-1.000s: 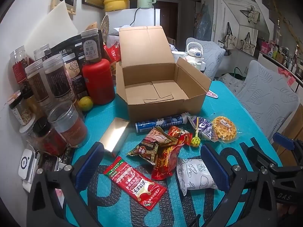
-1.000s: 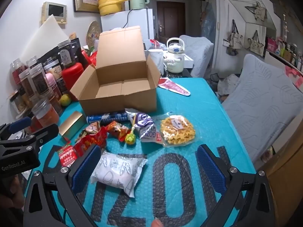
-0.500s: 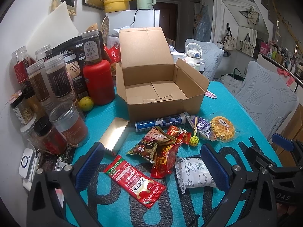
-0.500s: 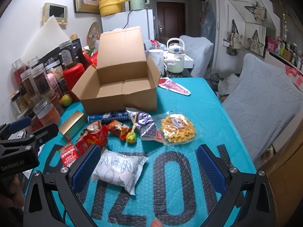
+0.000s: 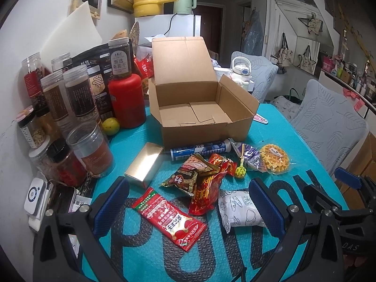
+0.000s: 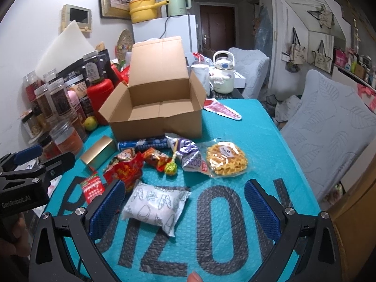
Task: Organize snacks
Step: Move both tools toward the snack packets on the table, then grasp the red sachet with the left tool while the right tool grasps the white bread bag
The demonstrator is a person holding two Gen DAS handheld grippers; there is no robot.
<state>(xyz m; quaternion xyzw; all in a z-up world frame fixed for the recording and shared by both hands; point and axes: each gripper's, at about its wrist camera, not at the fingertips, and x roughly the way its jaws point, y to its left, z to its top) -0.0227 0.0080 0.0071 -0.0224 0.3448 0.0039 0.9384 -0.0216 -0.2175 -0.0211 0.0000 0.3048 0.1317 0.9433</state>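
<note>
Grippers: my left gripper (image 5: 188,208) and right gripper (image 6: 184,205) both gape wide, holding nothing.
Box: open brown cardboard box (image 5: 199,112) stands empty at the back of the teal bubble-wrap surface (image 6: 270,145).
Snacks: white printed pouch (image 6: 156,205), long red sachet (image 5: 168,218) and round waffle in clear wrap (image 6: 226,159) lie before the box.

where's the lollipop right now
The lollipop lies on the teal mat in front of the open cardboard box, between the small red wrapper and the purple packet.
</note>
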